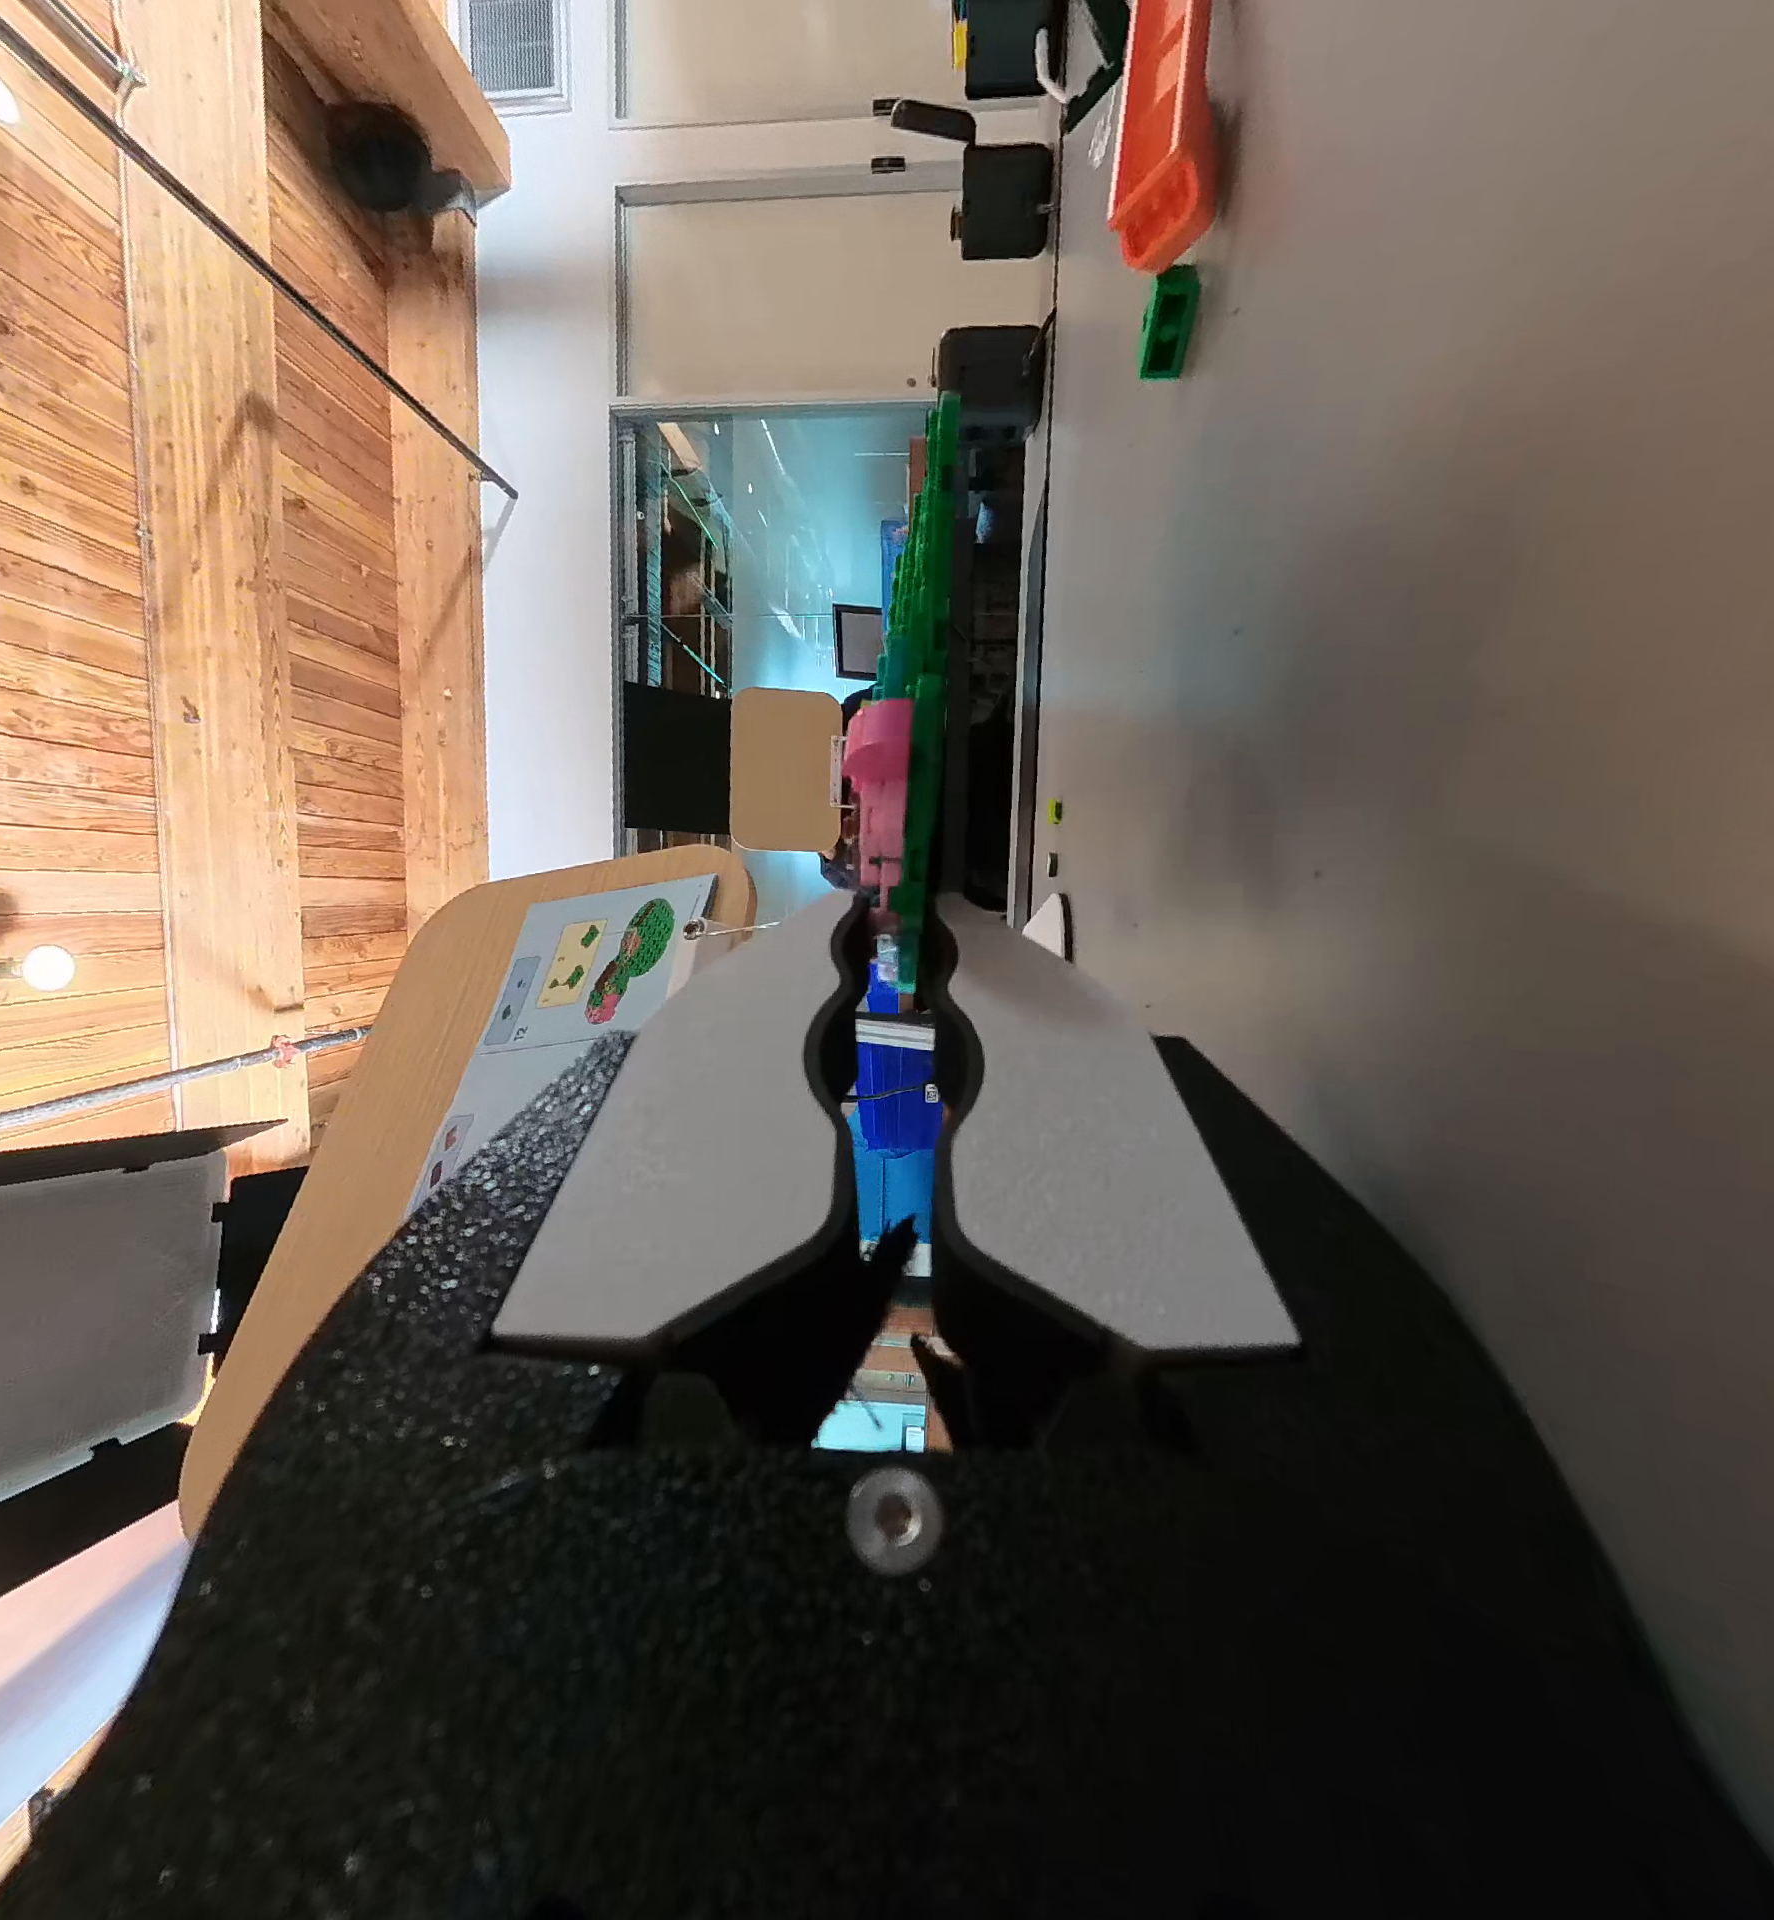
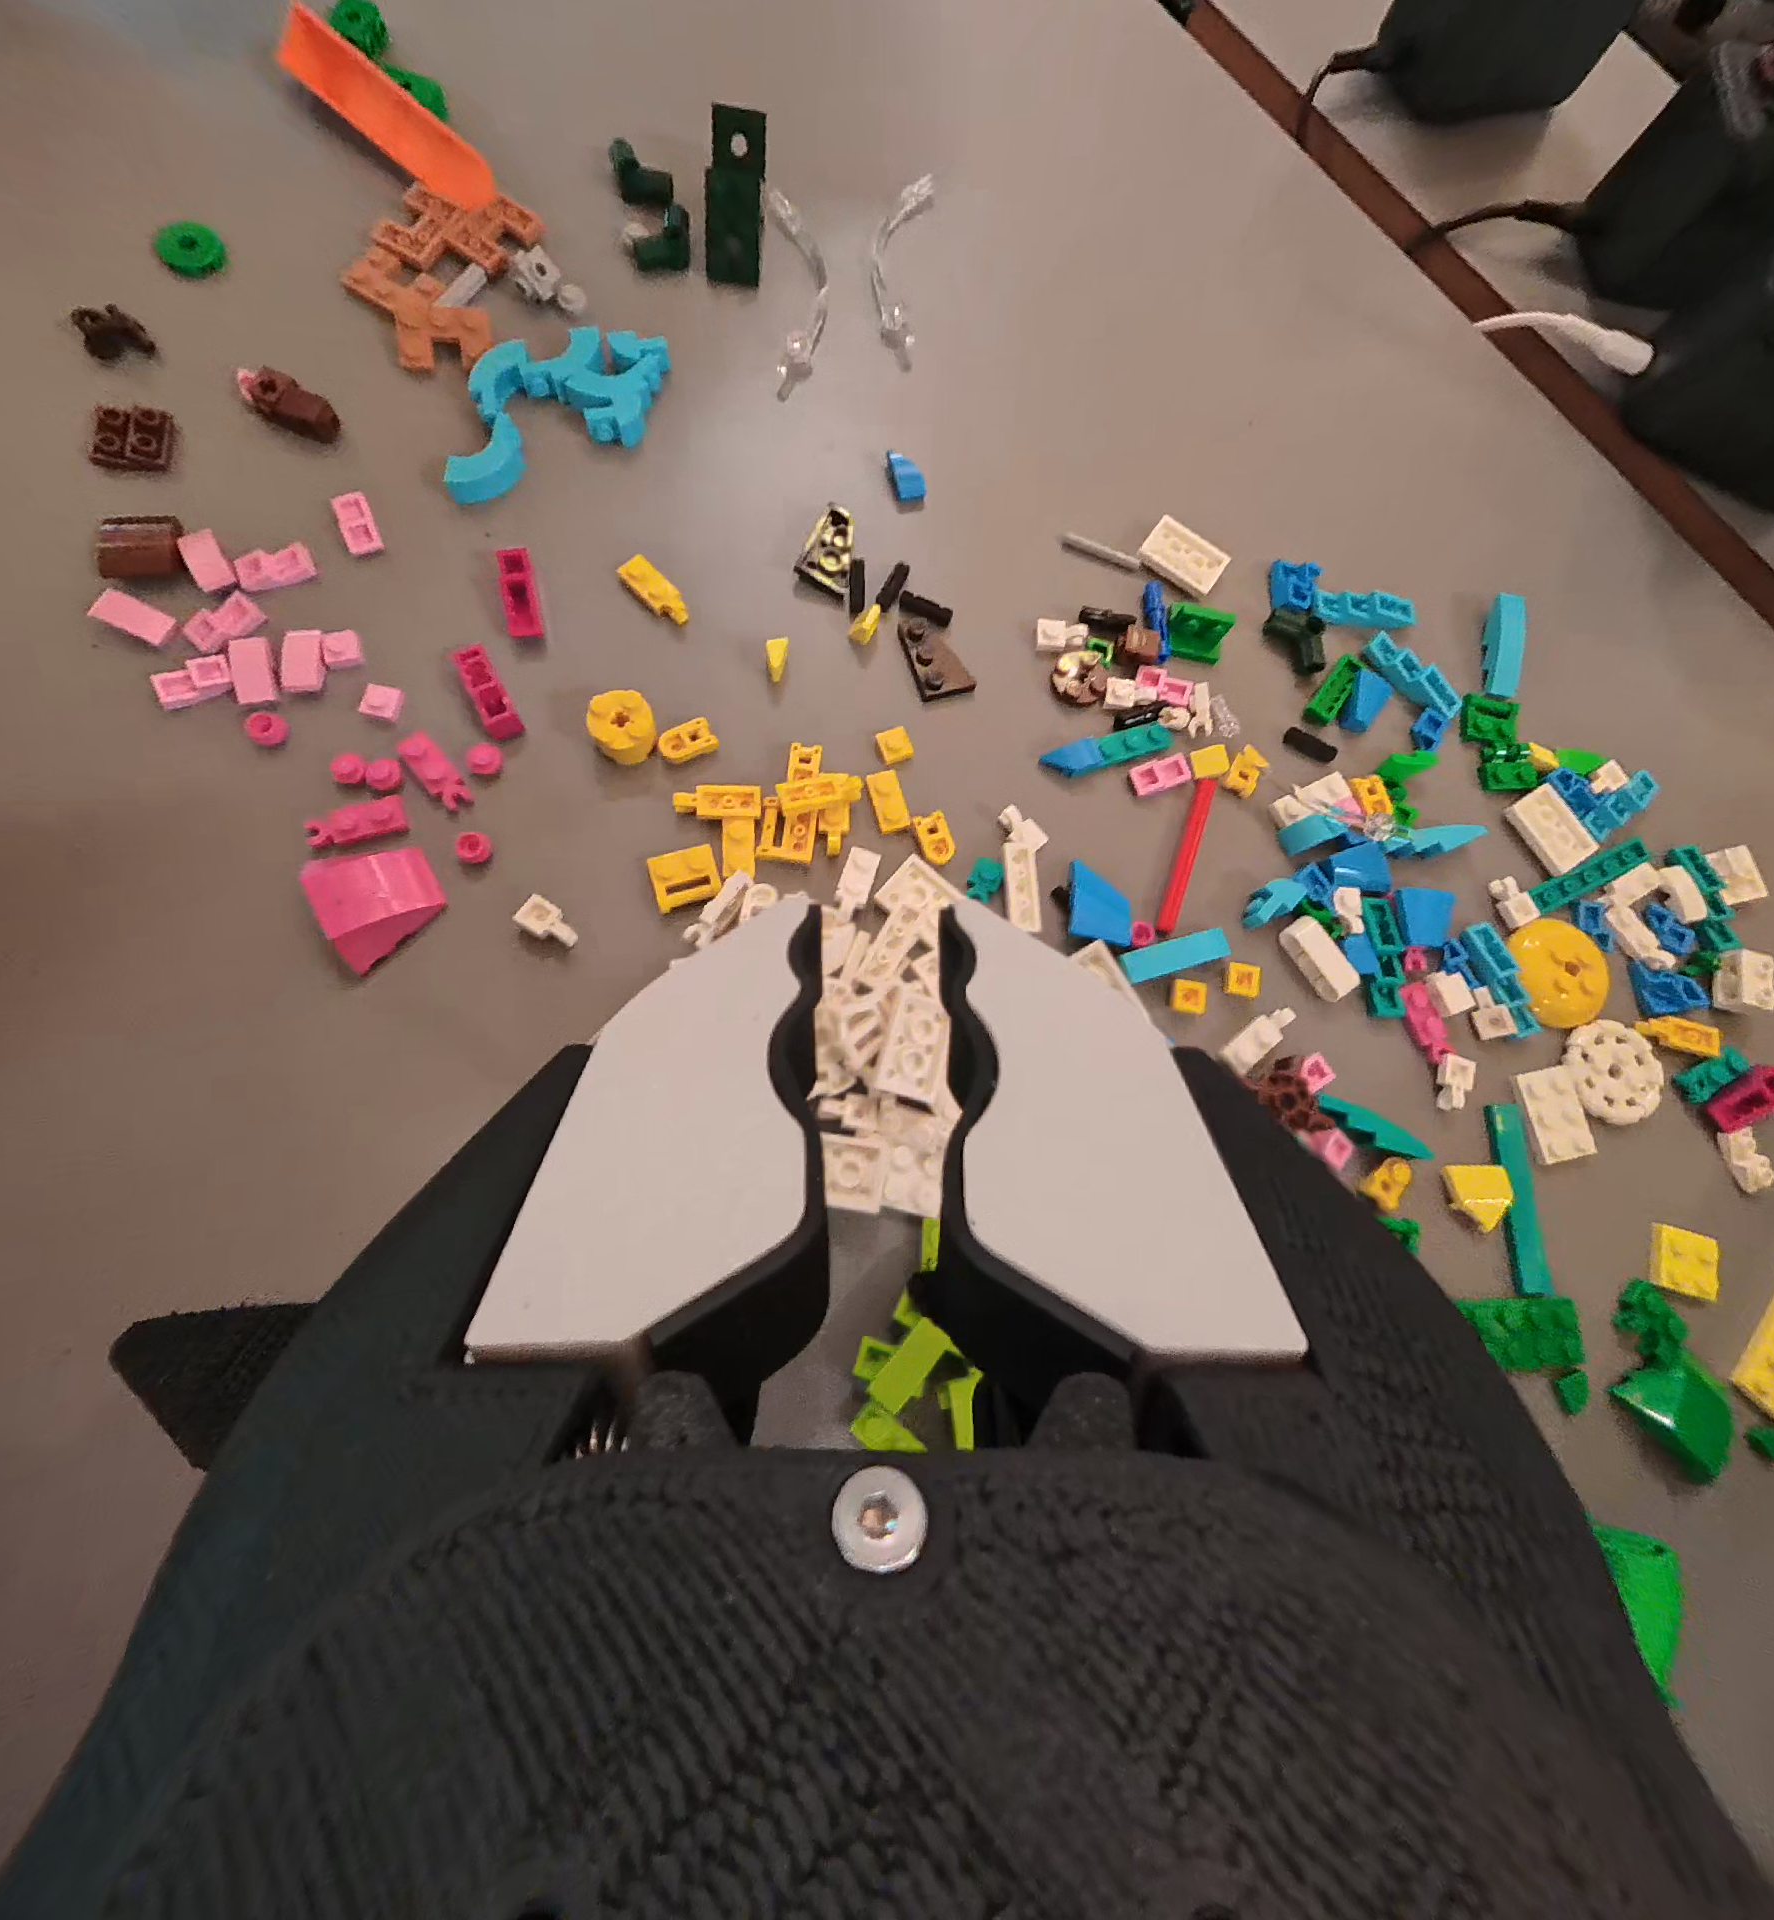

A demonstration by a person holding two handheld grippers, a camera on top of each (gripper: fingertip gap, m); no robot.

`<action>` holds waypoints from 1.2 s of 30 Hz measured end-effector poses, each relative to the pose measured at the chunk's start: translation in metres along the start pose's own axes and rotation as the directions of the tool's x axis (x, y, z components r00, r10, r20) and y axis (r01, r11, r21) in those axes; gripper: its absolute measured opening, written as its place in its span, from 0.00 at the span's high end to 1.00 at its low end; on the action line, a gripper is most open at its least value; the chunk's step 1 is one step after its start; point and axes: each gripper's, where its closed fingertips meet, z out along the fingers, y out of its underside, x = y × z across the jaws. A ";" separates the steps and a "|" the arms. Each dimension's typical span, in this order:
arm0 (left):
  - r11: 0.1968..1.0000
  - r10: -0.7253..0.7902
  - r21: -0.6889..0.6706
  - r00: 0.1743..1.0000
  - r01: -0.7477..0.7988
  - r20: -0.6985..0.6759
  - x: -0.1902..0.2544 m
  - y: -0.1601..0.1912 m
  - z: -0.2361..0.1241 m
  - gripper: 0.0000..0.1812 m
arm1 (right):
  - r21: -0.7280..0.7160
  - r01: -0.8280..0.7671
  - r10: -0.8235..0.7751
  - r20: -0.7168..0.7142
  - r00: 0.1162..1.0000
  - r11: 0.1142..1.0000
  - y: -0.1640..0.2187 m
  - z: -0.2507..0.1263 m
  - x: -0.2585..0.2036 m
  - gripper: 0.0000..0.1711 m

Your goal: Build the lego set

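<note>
Left gripper nearest in its rolled-sideways view, fingers nearly together, pinching edge of green plate seen edge-on, pink bricks stacked on it. Grey table along right of that view, loose green brick and orange tool lying on it farther off. Instruction booklet on wooden stand to left. Right gripper hovering over white pieces, fingers slightly apart, nothing held; contact with pile unclear. Lime pieces under gripper base. Loose parts sorted by colour across table: pink pieces left, yellow pieces just ahead of fingertips, light-blue curved pieces farther out, tan plates and orange separator far left, dark green parts and clear stems far centre. Mixed pile of blue, teal, white, yellow at right.
</note>
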 end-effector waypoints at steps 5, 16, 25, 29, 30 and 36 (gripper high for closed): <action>1.000 -0.016 -0.002 1.000 0.016 0.009 -0.003 0.001 0.000 0.95 | -0.032 0.034 -0.035 -0.030 0.999 0.999 0.009 -0.005 -0.010 0.89; 1.000 0.006 0.015 1.000 -0.006 0.009 -0.002 -0.003 -0.002 0.95 | 0.182 0.096 -0.096 -0.008 0.995 0.979 -0.035 0.009 -0.059 0.91; 0.999 0.021 0.028 1.000 -0.021 0.002 0.000 -0.006 -0.003 0.96 | 0.106 0.375 -0.390 0.262 0.883 0.921 -0.105 0.116 -0.123 0.86; 0.999 0.021 0.036 1.000 -0.021 0.003 -0.001 -0.007 -0.004 0.95 | -0.011 0.497 -0.458 0.371 0.808 0.868 -0.099 0.141 -0.126 0.82; 0.999 0.020 0.039 1.000 -0.020 0.003 -0.001 -0.007 -0.004 0.95 | -0.014 0.531 -0.484 0.393 0.782 0.847 -0.098 0.143 -0.127 0.82; 0.997 0.023 0.071 1.000 -0.022 -0.002 -0.001 -0.012 -0.006 0.95 | 0.000 0.820 -0.724 0.470 0.505 0.572 -0.096 0.147 -0.118 0.85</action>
